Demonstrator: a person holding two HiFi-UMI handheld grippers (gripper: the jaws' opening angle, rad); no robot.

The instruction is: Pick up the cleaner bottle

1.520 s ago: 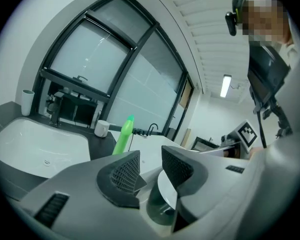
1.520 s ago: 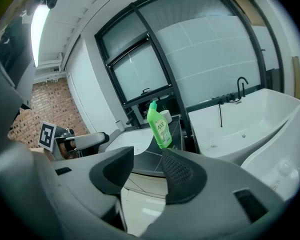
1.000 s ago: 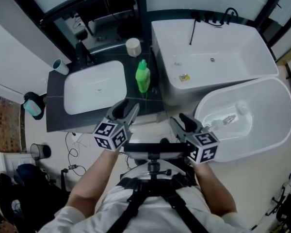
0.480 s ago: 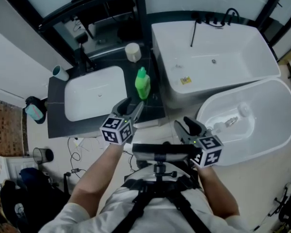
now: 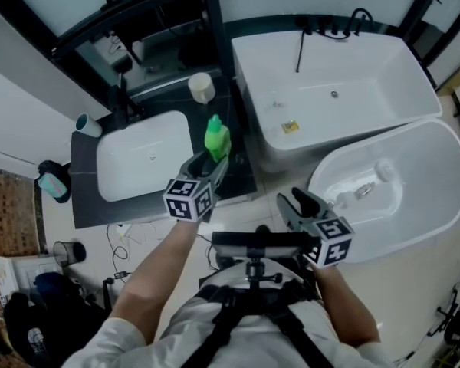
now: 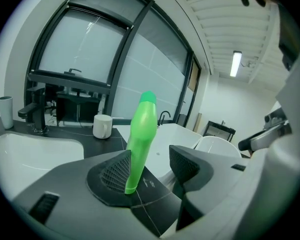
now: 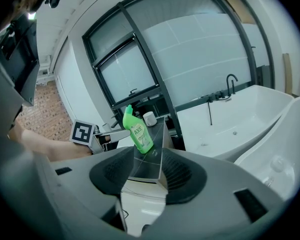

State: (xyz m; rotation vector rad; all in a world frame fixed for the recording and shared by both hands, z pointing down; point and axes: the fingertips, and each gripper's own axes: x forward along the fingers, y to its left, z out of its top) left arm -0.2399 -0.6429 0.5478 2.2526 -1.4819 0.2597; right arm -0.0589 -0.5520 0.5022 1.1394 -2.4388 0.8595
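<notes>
Head view, steeply down on the green cleaner bottle [image 5: 217,136]: upright on the dark desk [image 5: 88,202], at the 3 o'clock edge of the white basin [image 5: 107,140]. Not yet gripped, not yet lifted.

Approached from 6 o'clock by the left claw [image 5: 208,162], spread wide, jaws just opened further. Along those jaws in the left gripper view, the bottle's foot framed in the gap, close beside the 9 o'clock pad [image 6: 115,171], with no squeeze visible. Probably opened that far to clear the bottle's body before closing on it.

Well apart at 5 o'clock of the bottle, the right claw [image 5: 295,199]: likewise spread, carrying nothing, seemingly kept back to leave the pick to the left hand.

From the right gripper view, a slant-necked bottle with a white label, base flat on the desk.

Counted outward:
- one bottle
- two claws
- one basin with one black tap [image 5: 123,102]
- two cups, a white mug [image 5: 202,87] at 11 o'clock and a pale tumbler [image 5: 86,123] far out at 9 o'clock
- two white tubs, a rectangular tub [image 5: 368,110] at 2 o'clock and an oval tub [image 5: 437,175] at 4 o'clock
</notes>
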